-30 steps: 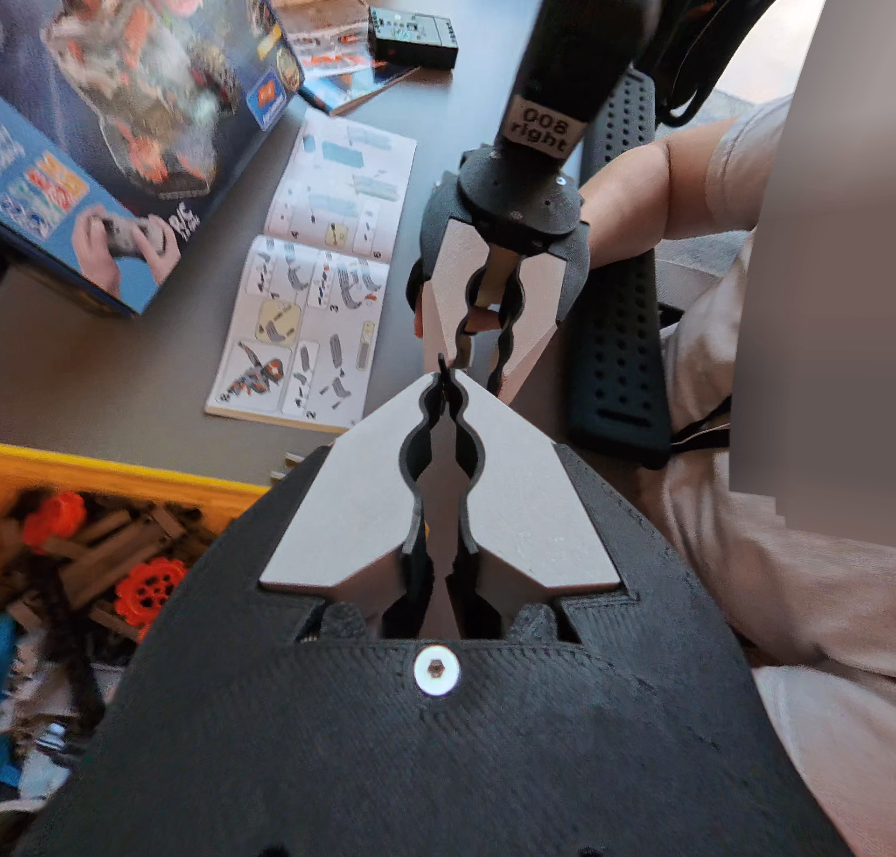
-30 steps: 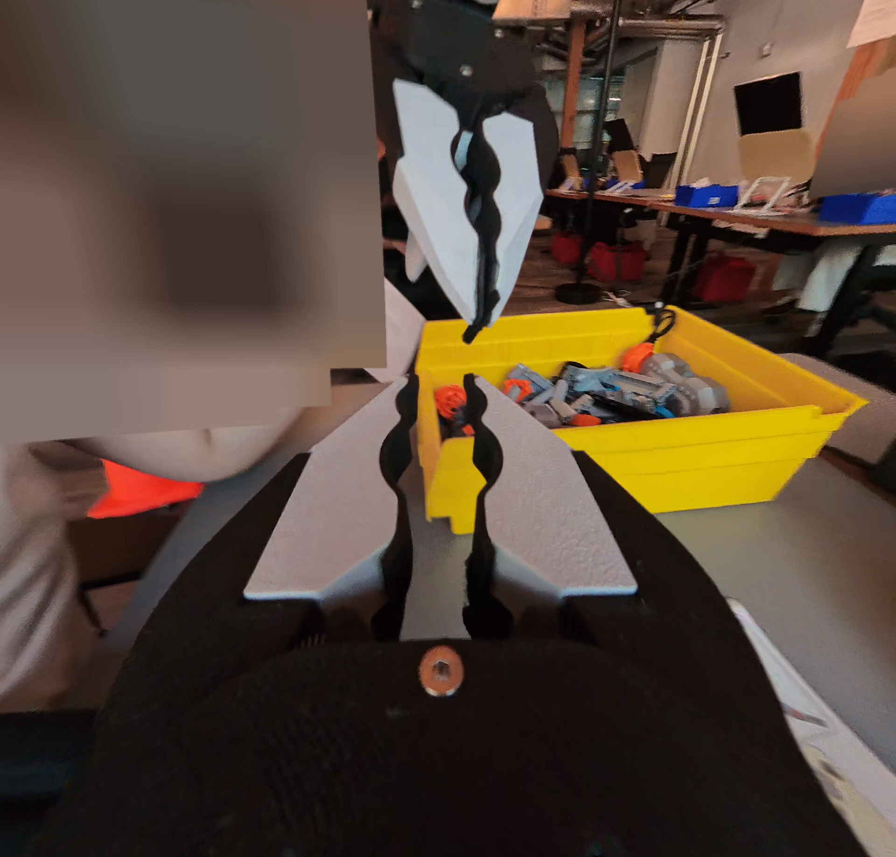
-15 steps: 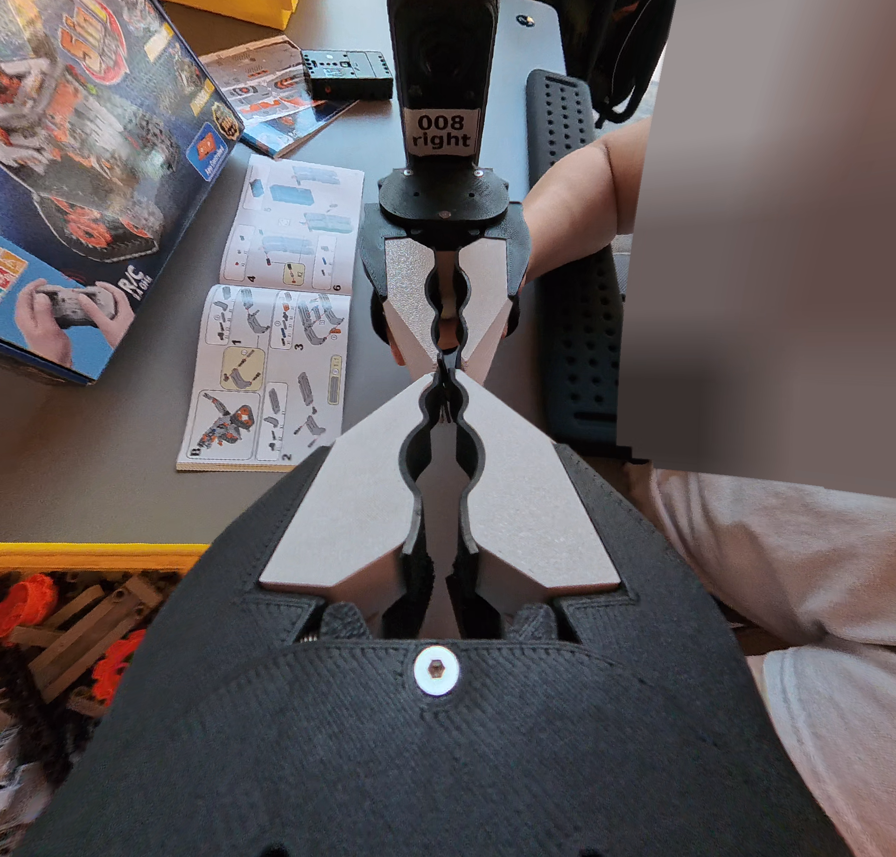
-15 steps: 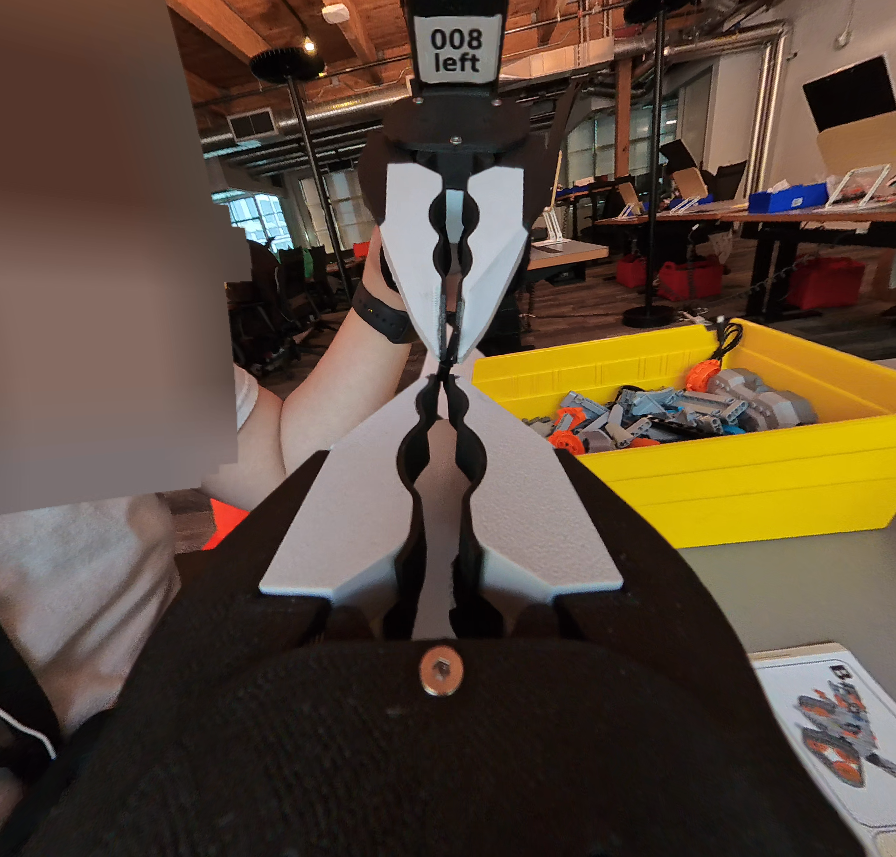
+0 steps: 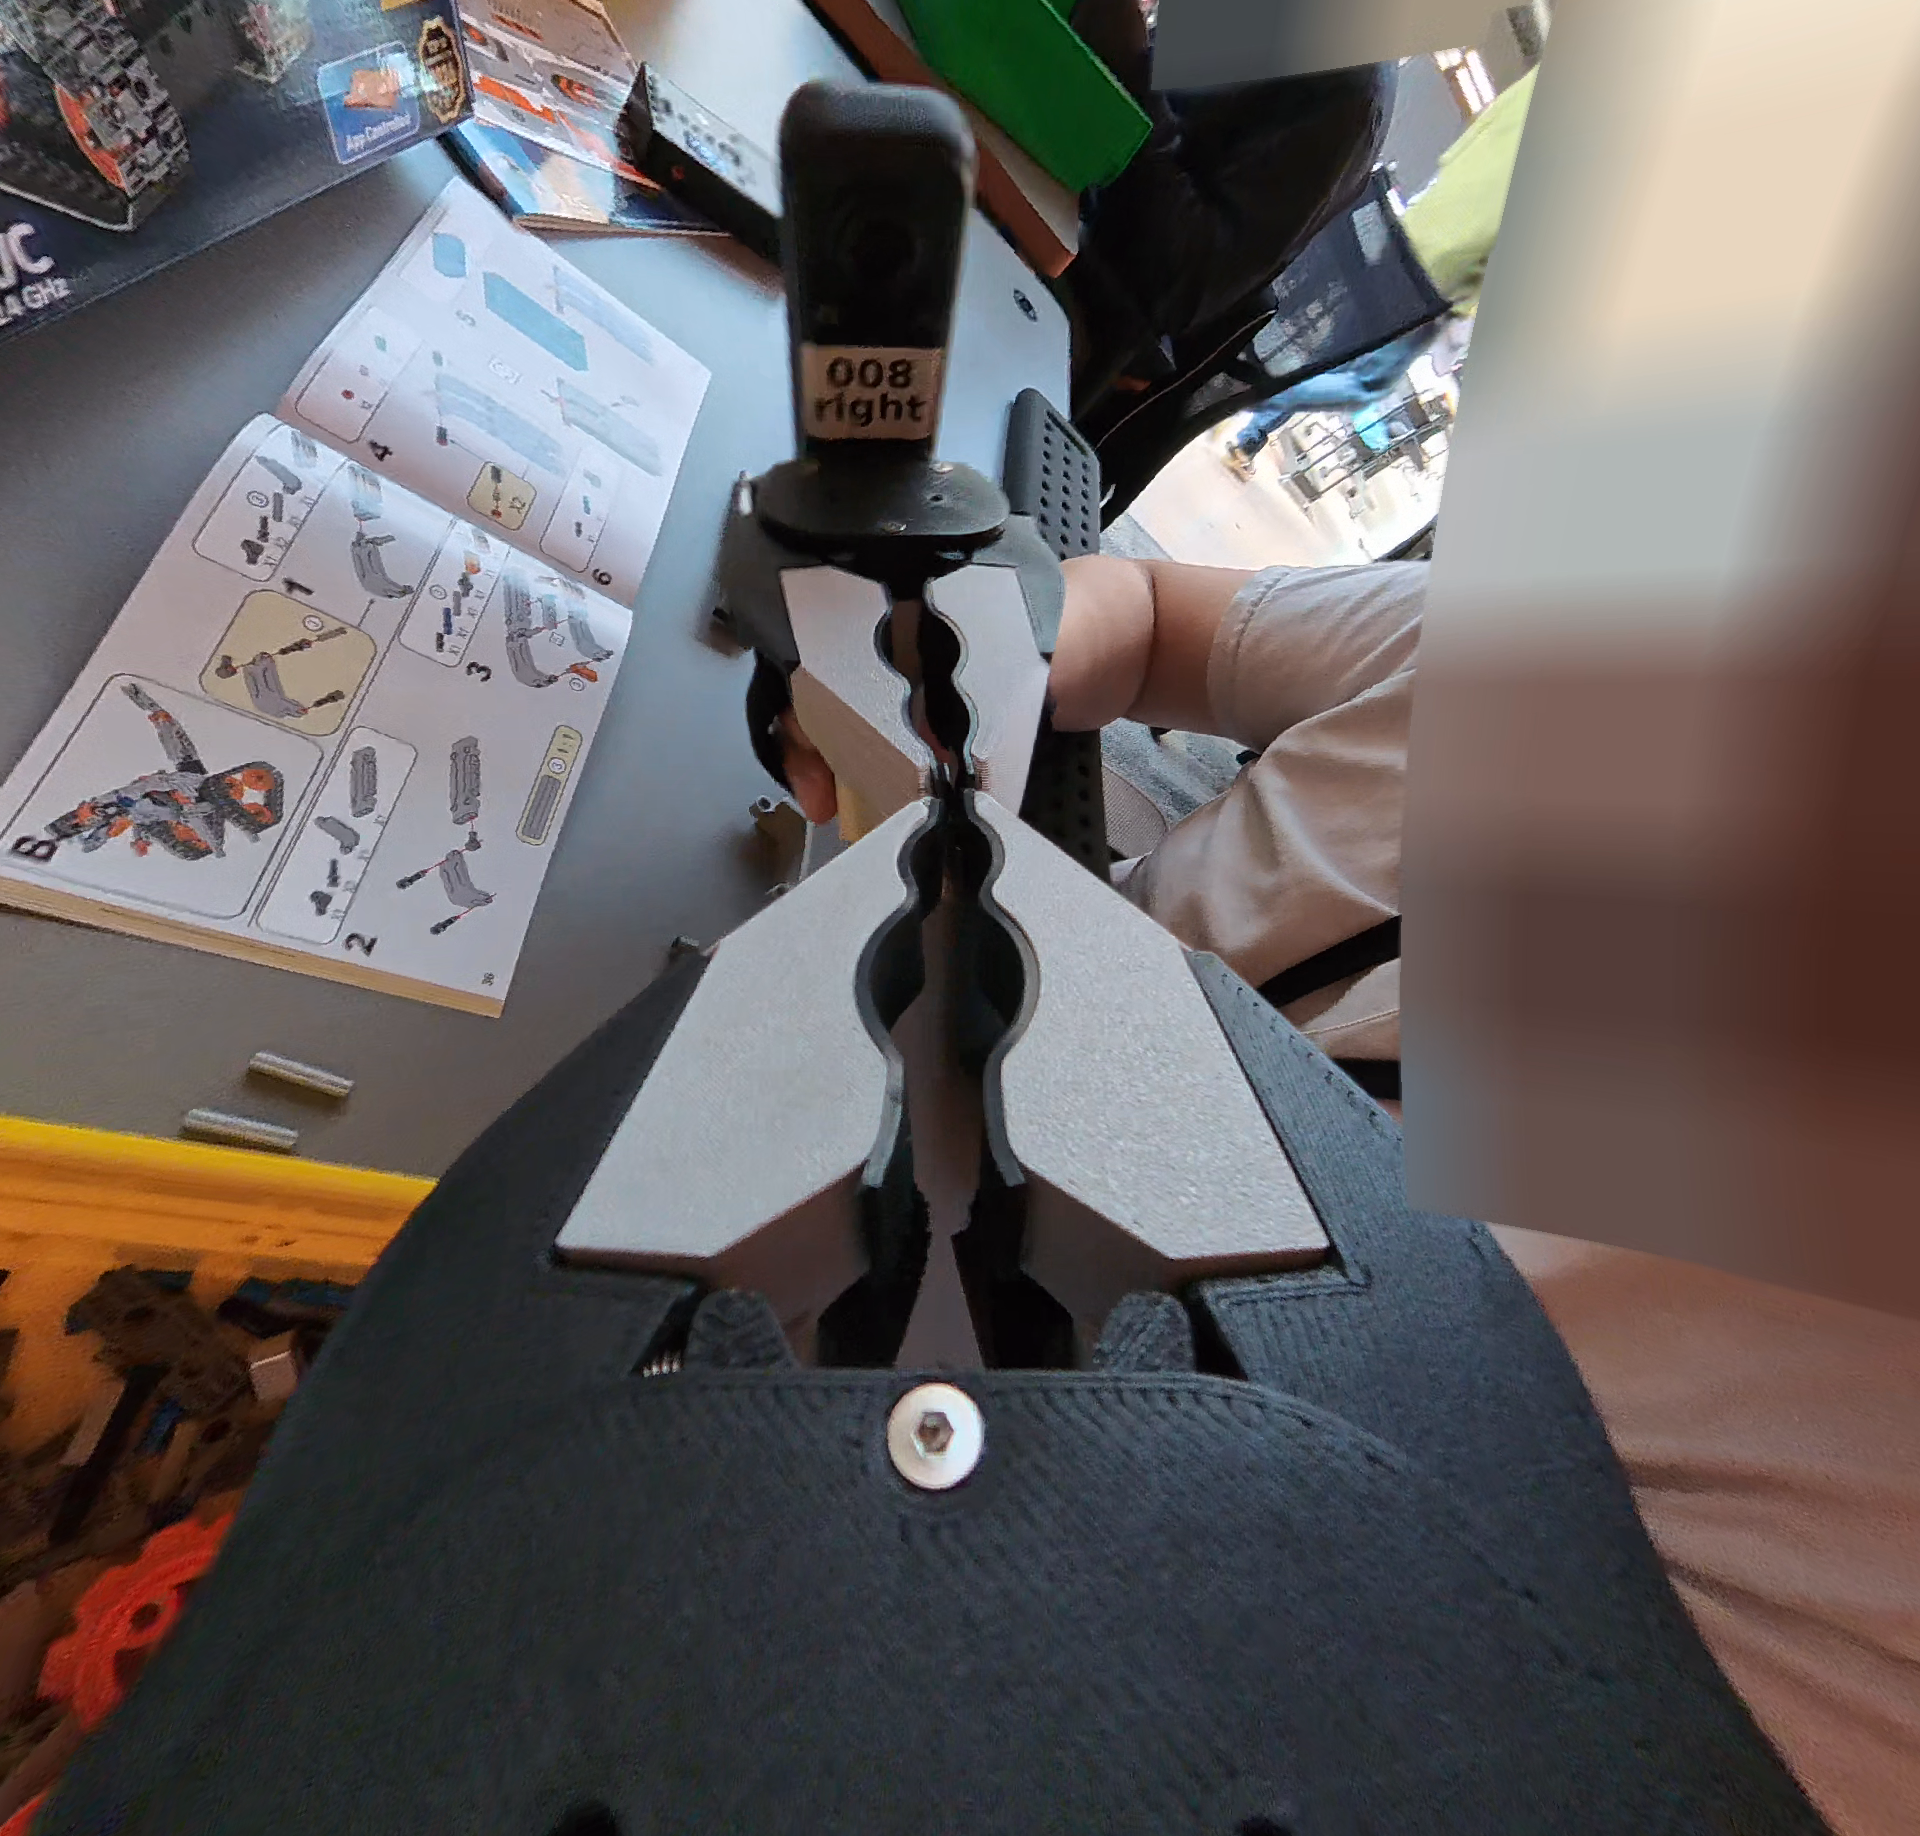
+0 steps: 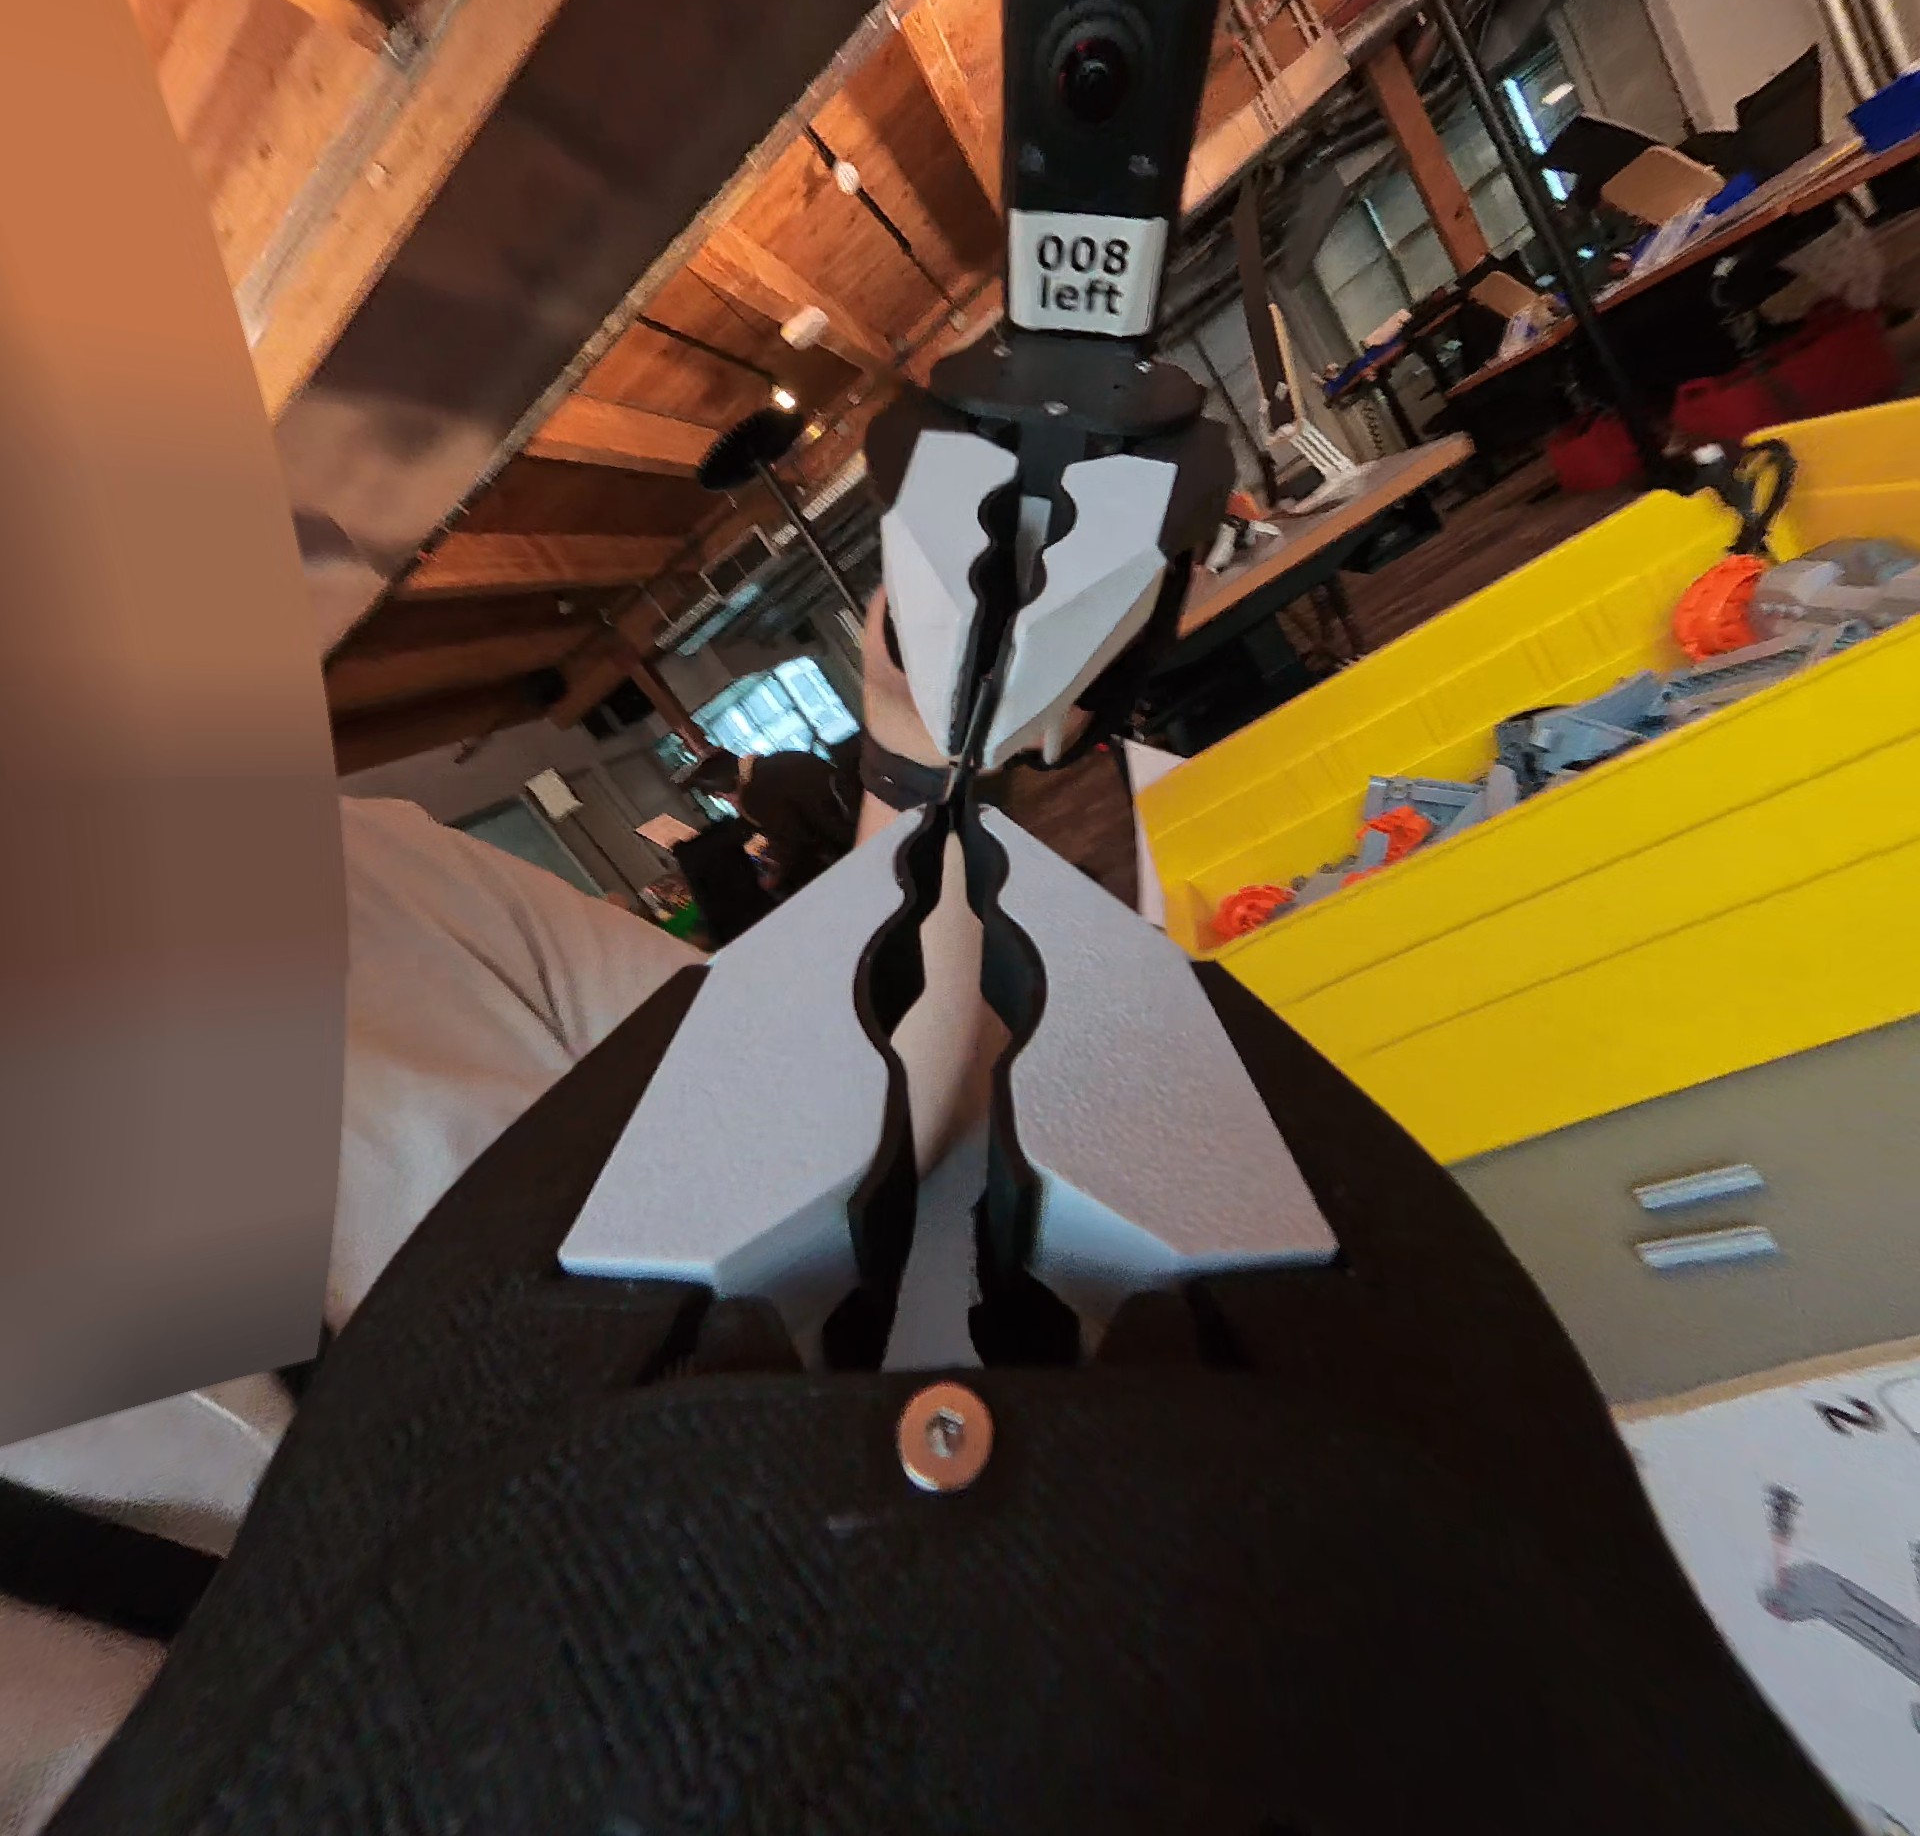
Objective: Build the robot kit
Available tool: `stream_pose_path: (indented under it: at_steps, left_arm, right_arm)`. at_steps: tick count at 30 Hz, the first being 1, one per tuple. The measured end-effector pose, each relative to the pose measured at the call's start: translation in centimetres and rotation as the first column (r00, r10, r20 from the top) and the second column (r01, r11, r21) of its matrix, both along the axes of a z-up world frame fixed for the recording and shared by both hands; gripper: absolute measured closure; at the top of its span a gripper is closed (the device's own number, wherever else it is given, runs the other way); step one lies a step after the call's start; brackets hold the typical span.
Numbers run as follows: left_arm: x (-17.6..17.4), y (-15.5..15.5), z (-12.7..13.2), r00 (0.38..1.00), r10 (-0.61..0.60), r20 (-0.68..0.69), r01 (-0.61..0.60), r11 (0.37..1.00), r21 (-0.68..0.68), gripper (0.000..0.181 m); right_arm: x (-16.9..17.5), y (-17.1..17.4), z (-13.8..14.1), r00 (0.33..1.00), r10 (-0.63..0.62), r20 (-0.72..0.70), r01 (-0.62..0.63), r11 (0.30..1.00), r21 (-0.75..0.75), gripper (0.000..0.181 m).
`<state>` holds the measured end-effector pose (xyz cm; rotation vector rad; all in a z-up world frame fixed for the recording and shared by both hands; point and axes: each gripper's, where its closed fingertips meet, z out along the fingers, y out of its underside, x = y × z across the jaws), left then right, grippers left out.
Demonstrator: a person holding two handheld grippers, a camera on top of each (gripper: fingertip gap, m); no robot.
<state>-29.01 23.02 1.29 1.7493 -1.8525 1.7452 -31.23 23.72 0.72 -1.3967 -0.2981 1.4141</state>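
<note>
Beside both tip-to-tip grippers, jaws pinched narrow, contents unclear: yellow bin (image 6: 1538, 913) of grey and orange building pieces (image 6: 1621, 737).

Left tongs (image 5: 948, 812) closed, right tongs (image 6: 943, 818) closed, tips meeting head-on.

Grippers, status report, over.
Left gripper shut, right gripper shut, tips meeting above the table. Something tiny maybe pinched between; cannot tell. Manual and yellow bin nearby.

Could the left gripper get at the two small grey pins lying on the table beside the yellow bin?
Probably yes. The left gripper is shut tip to tip against the right gripper. The grey pins lie bare on the table, nothing over them, beside the yellow bin.
</note>
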Motion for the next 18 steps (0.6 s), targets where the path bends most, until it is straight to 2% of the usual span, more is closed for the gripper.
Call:
stream_pose_path:
  at_steps: [2, 3, 4, 5, 6, 7, 9, 12, 15, 18]
  left_arm:
    - [-0.4, 1.3, -0.9, 0.998, 0.053, -0.037, -0.050, 0.996, 0.069, 0.181]
    - [-0.7, 3.1, -2.2, 0.987, 0.136, -0.086, -0.121, 0.980, 0.156, 0.180]
    - [-1.4, 5.8, -4.1, 0.952, 0.264, -0.154, -0.212, 0.934, 0.289, 0.181]
    - [-3.0, 9.1, -6.4, 0.883, 0.409, -0.231, -0.278, 0.852, 0.445, 0.181]
    - [-5.2, 11.8, -8.4, 0.797, 0.520, -0.306, -0.283, 0.770, 0.571, 0.181]
    - [-7.0, 12.9, -10.0, 0.739, 0.558, -0.377, -0.252, 0.748, 0.614, 0.181]
    - [-8.4, 11.7, -11.8, 0.706, 0.492, -0.509, -0.205, 0.830, 0.518, 0.181]
    - [-9.6, 12.3, -14.1, 0.629, 0.499, -0.596, -0.135, 0.825, 0.549, 0.181]
    - [-9.0, 10.9, -15.2, 0.645, 0.410, -0.645, -0.077, 0.874, 0.480, 0.181]
    - [-9.8, 9.8, -16.5, 0.604, 0.352, -0.715, -0.006, 0.899, 0.437, 0.180]
  right_arm:
    - [0.4, 0.8, -1.2, 0.991, -0.064, 0.114, 0.066, 0.998, -0.010, 0.178]
    - [0.7, 1.1, -1.8, 0.981, -0.102, 0.167, 0.104, 0.995, -0.004, 0.176]
    - [0.8, 1.3, -2.2, 0.969, -0.129, 0.212, 0.130, 0.991, 0.008, 0.173]
    - [0.7, 1.2, -2.5, 0.959, -0.137, 0.249, 0.136, 0.990, 0.018, 0.173]
    - [0.2, 1.0, -2.7, 0.954, -0.122, 0.272, 0.124, 0.992, 0.013, 0.174]
    - [-0.7, 0.6, -2.9, 0.957, -0.089, 0.277, 0.099, 0.995, -0.021, 0.174]
    - [-3.5, -1.0, -2.5, 0.976, 0.011, 0.218, 0.007, 0.997, -0.080, 0.174]
    - [-8.2, -3.8, -2.6, 0.986, 0.116, 0.120, -0.105, 0.990, -0.095, 0.178]
    - [-11.7, -5.9, -5.7, 0.963, 0.184, 0.197, -0.167, 0.981, -0.100, 0.179]
    - [-12.9, -6.5, -8.5, 0.914, 0.221, 0.339, -0.202, 0.975, -0.091, 0.179]
